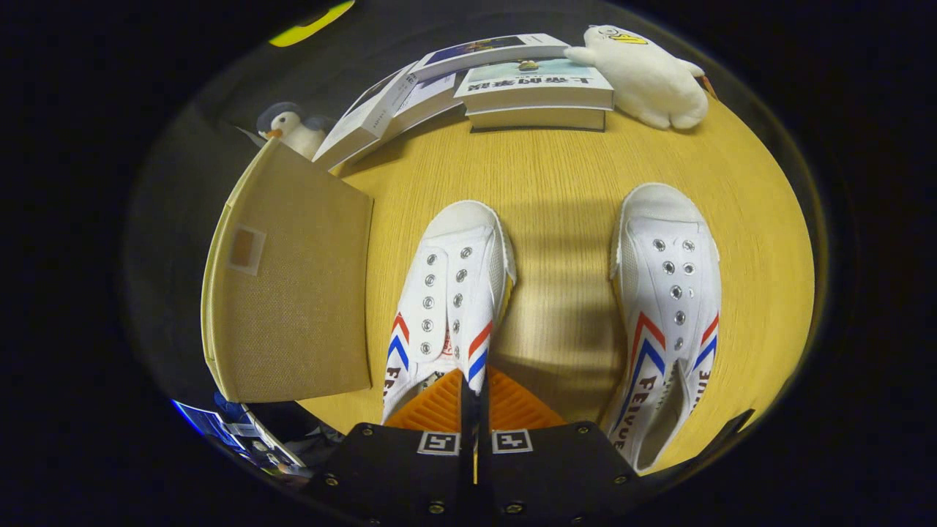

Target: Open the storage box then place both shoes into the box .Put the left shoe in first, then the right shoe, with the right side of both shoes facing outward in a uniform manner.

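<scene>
Two white canvas shoes with red and blue stripes stand on the wooden table (564, 183), toes pointing away from me. My gripper (474, 384) is at the heel end of the left-hand shoe (450, 293). Its fingers are pressed together on that shoe's right side wall, one inside the opening and one outside. The right-hand shoe (670, 293) stands apart, beyond and to the right of the fingers. A tan fabric storage box (293, 293) with a small label patch sits left of the held shoe, and its flat top looks closed.
Several books (538, 91) lie at the table's far edge. A white plush toy (648, 77) rests to their right, and a small penguin plush (289, 128) sits behind the box. Bare wood separates the two shoes.
</scene>
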Demonstrator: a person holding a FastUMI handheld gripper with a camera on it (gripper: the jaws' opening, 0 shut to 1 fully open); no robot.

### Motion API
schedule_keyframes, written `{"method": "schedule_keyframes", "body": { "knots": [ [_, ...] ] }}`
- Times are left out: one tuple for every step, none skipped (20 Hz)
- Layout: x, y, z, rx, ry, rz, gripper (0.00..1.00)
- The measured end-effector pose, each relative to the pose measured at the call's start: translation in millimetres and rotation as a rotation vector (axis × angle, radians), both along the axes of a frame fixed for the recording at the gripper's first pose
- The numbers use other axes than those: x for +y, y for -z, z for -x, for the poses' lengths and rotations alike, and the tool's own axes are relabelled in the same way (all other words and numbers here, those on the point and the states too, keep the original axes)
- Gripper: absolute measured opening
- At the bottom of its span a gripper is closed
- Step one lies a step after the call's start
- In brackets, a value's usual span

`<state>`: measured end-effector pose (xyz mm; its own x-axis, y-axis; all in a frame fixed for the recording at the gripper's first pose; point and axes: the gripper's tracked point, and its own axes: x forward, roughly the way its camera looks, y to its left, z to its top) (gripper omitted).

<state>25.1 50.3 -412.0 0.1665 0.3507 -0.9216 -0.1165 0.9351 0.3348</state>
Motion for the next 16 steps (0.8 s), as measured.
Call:
{"method": "schedule_keyframes", "body": {
  "knots": [
    [2.4, -7.8, 0.7, 0.000, -0.005, -0.017, 0.02],
    [5.9, -16.2, 2.5, 0.004, -0.004, -0.039, 0.02],
    [9.2, -26.0, 2.4, 0.006, 0.005, -0.063, 0.02],
    [11.3, -35.0, 1.6, 0.003, 0.014, -0.078, 0.02],
    [12.0, -46.0, -0.2, -0.010, 0.021, -0.077, 0.02],
    [11.6, -58.7, -2.0, -0.029, 0.022, -0.067, 0.02],
    [12.4, -72.3, -4.5, -0.053, 0.017, -0.059, 0.01],
    [13.7, -86.4, -6.8, -0.072, 0.010, -0.057, 0.02],
    [16.2, -100.2, -10.9, -0.086, 0.009, -0.064, 0.02],
    [20.1, -115.4, -13.4, -0.099, 0.009, -0.080, 0.01],
    [25.2, -129.9, -16.1, -0.111, 0.007, -0.097, 0.02],
    [30.8, -143.0, -19.1, -0.122, 0.005, -0.115, 0.02],
    [37.1, -155.2, -22.3, -0.132, 0.001, -0.132, 0.02],
    [44.4, -166.1, -24.4, -0.139, -0.006, -0.148, 0.02],
    [52.6, -175.2, -27.1, -0.145, -0.014, -0.165, 0.02],
    [61.4, -183.0, -28.7, -0.149, -0.025, -0.182, 0.02]
  ]
}}
